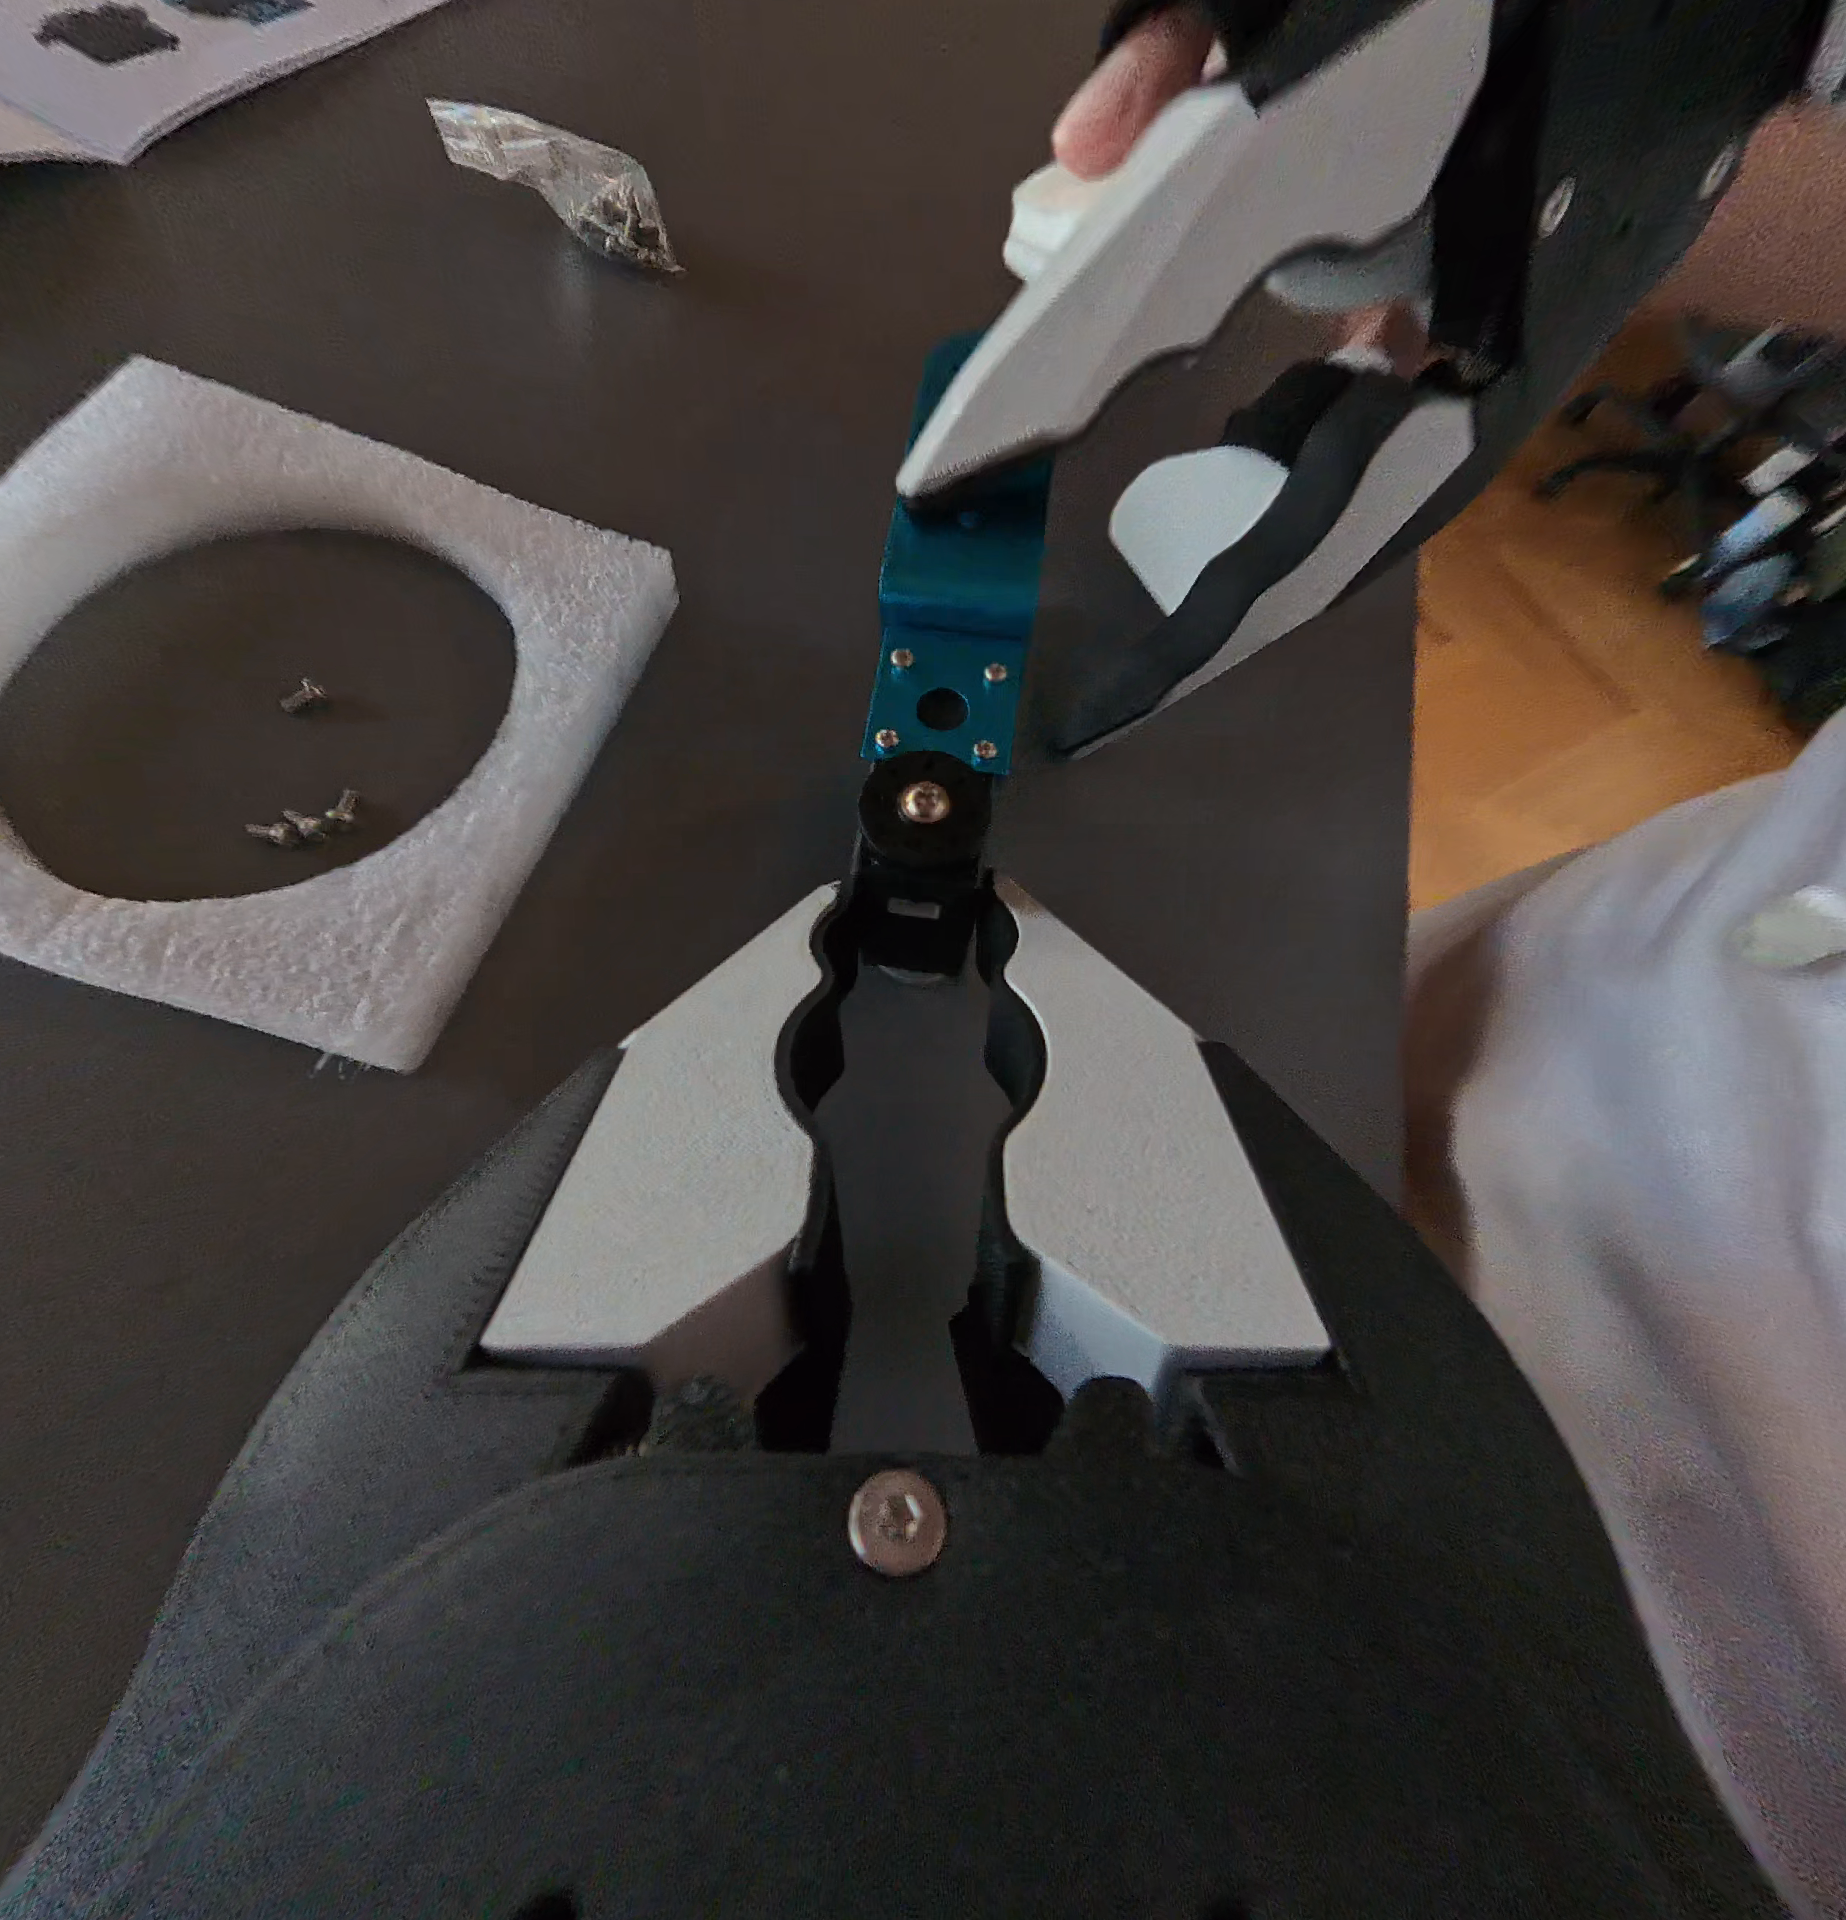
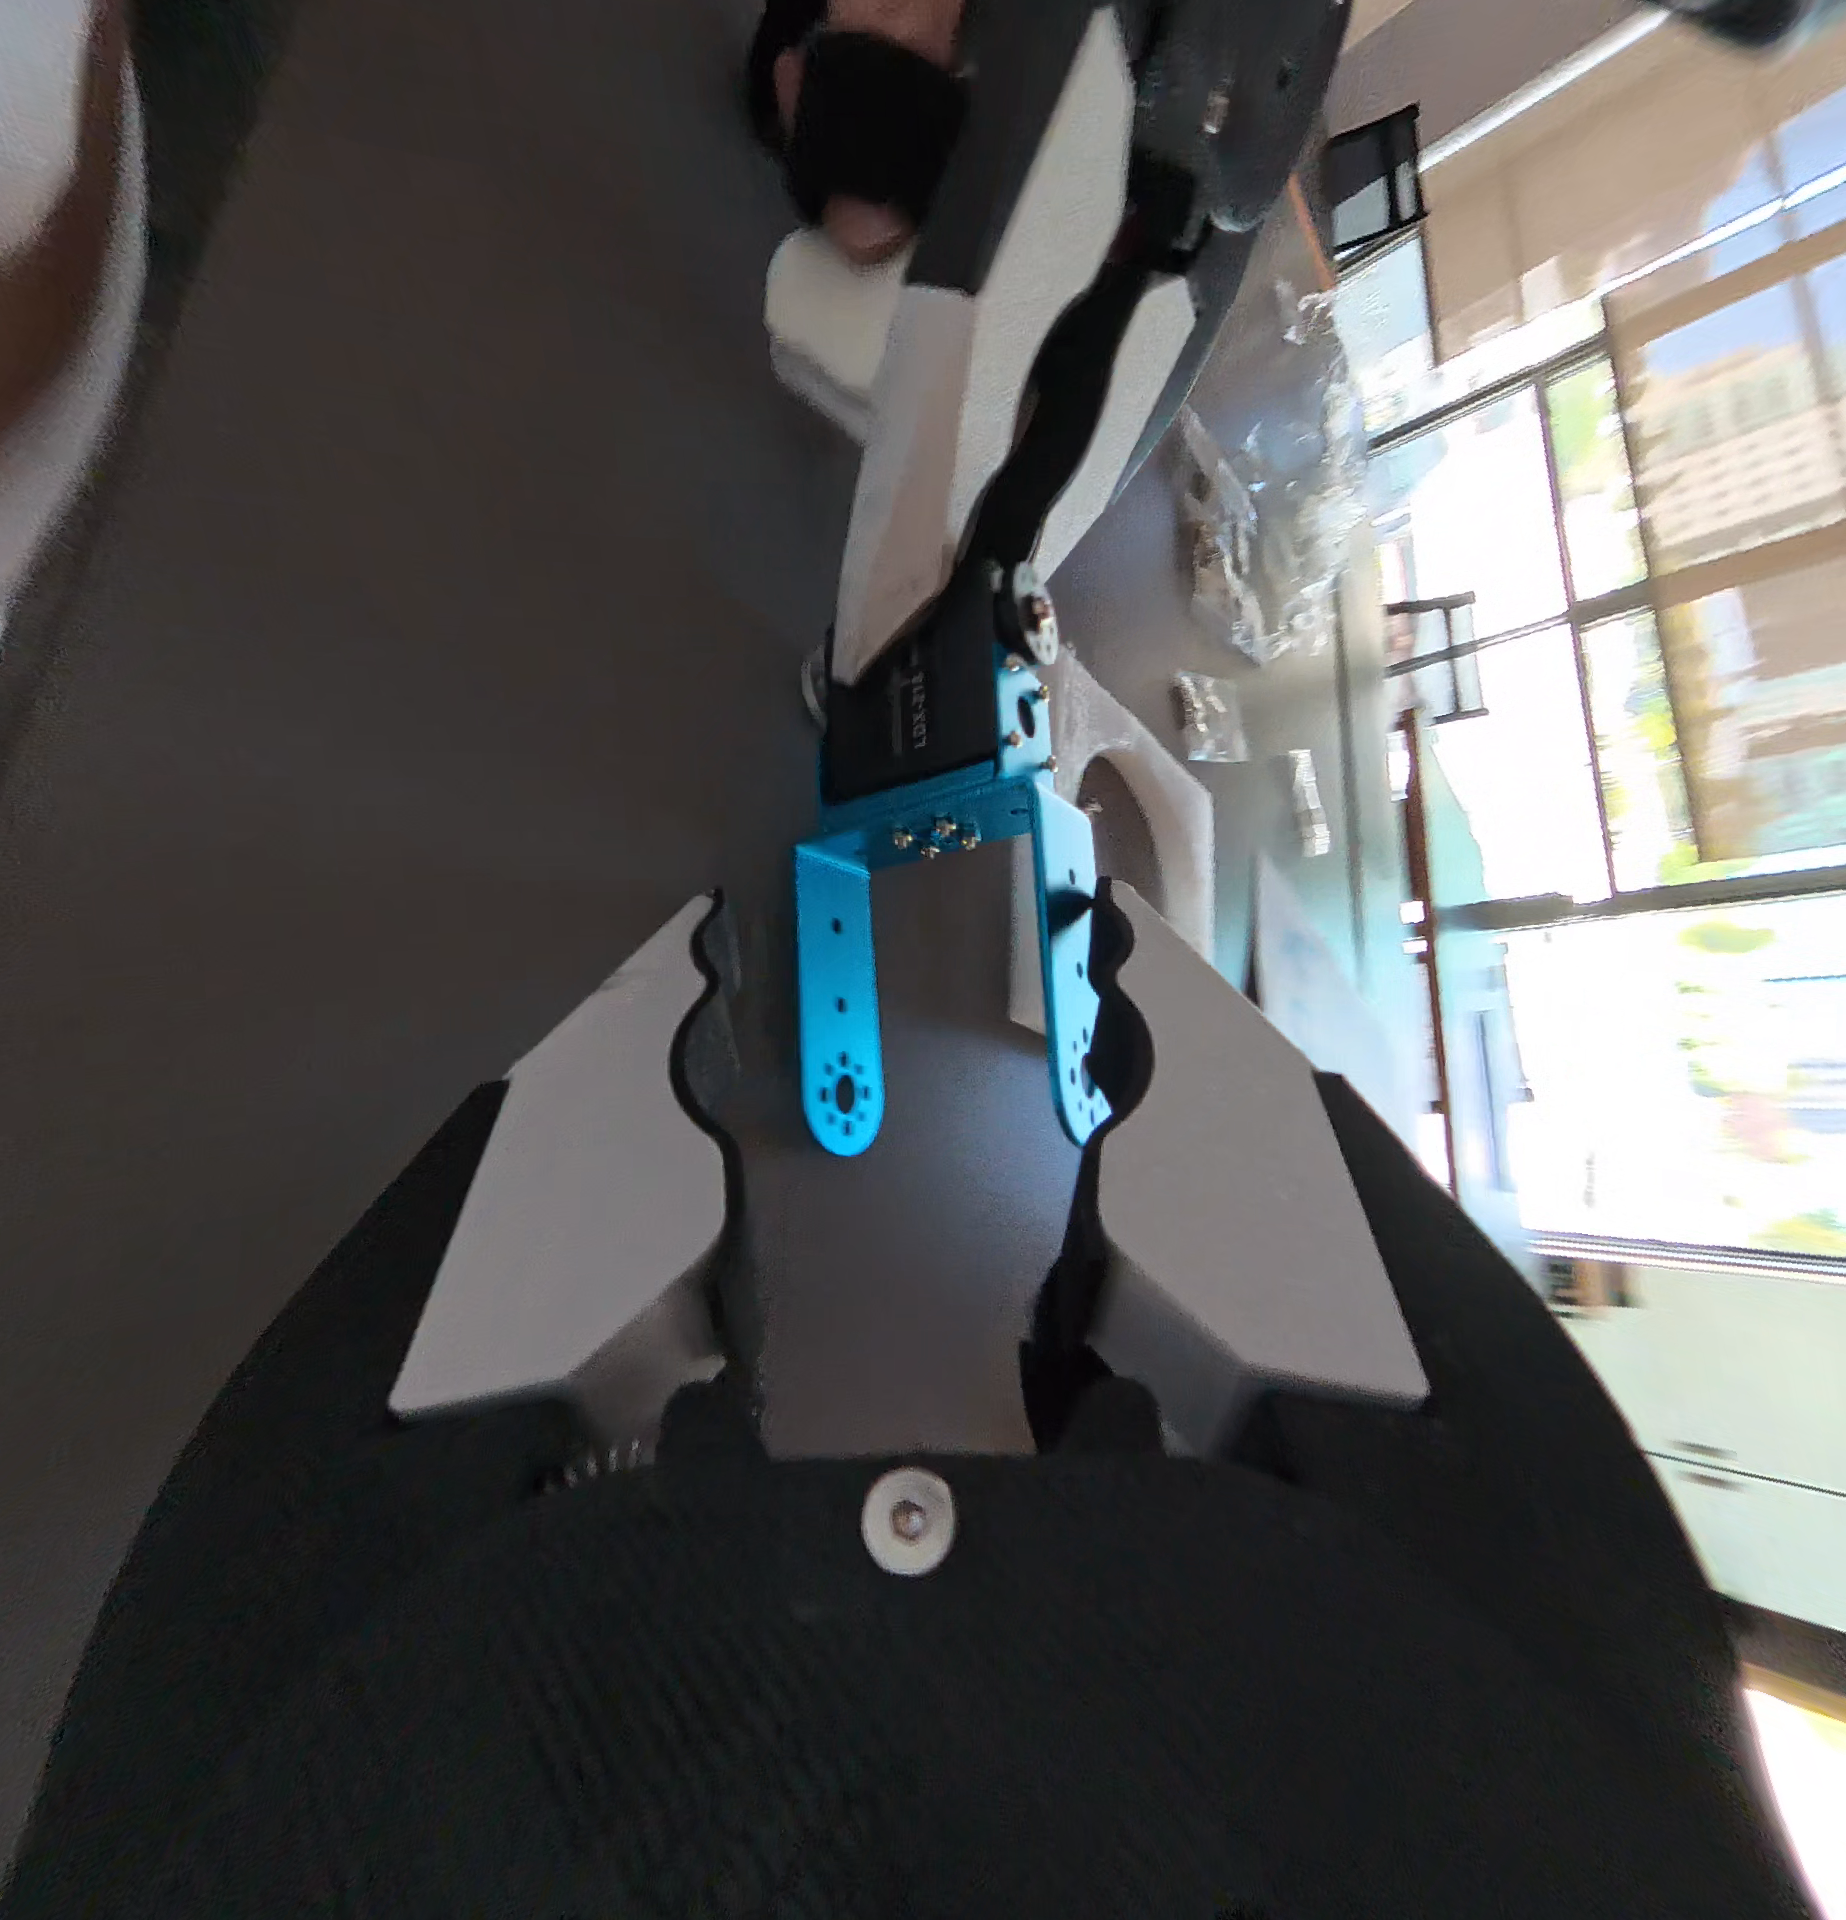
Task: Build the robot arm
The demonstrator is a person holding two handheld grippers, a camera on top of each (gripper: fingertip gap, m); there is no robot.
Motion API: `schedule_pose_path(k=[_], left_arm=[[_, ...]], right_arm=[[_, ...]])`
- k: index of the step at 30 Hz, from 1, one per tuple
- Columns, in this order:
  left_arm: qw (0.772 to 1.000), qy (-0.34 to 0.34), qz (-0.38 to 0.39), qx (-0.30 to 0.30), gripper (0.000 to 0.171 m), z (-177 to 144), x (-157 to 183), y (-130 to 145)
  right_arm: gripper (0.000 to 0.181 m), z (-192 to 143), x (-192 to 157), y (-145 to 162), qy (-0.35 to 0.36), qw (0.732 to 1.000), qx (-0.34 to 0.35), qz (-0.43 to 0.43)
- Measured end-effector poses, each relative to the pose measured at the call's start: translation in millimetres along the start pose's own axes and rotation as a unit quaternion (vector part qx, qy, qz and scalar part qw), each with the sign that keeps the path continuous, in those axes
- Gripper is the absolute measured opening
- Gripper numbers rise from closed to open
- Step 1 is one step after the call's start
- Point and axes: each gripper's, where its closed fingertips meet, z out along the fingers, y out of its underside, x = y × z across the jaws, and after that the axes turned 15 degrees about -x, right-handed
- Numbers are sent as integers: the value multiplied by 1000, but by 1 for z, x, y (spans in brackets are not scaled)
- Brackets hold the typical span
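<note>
My left gripper (image 1: 917, 904) is shut on a small black servo (image 1: 919, 831) and holds it above the dark table (image 1: 483, 1247). A blue metal U-bracket (image 1: 950, 644) is fixed to the servo. My right gripper (image 2: 908, 904) is open, and the bracket's two blue arms (image 2: 836, 1039) hang between its fingers. Its right finger (image 2: 1158, 1039) overlaps one arm; I cannot tell whether it touches. The servo (image 2: 908, 707) and the left gripper (image 2: 929, 623) show above it. In the left wrist view the right gripper (image 1: 986, 613) comes in from the upper right and straddles the bracket.
A white foam square (image 1: 545, 644) with a round cut-out lies at the left, with several loose screws (image 1: 306, 821) inside. A clear bag of small parts (image 1: 576, 187) and paper sheets (image 1: 119, 83) lie farther back. The table edge (image 1: 1412, 727) and a person's white shirt (image 1: 1625, 1143) are on the right. Left tips to right tips: about 5 cm. From either gripper's tips it is about 8 cm to the white foam square (image 1: 545, 644).
</note>
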Motion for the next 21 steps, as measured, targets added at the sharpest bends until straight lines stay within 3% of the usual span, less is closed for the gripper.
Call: schedule_pose_path(k=[5, 9, 13, 17, 21], left_arm=[[994, -66, 85, -6, 21, 5, 8, -1], [994, -76, 84, -5, 21, 6, 8, -2], [991, -96, 93, -5, 21, 6, 6, -3], [987, -118, 105, -3, 21, 6, 6, -4], [985, -128, 112, 1, 21, 5, 6, -4]], right_arm=[[66, -13, 7, -8, -100, 986, 39, 126], [64, -13, 9, -8, -174, 969, 48, 168], [49, -6, 2, -6, -227, 954, 48, 187], [32, 0, 4, -6, -229, 950, 51, 204], [30, 0, 4, -5, -232, 946, 54, 219]])
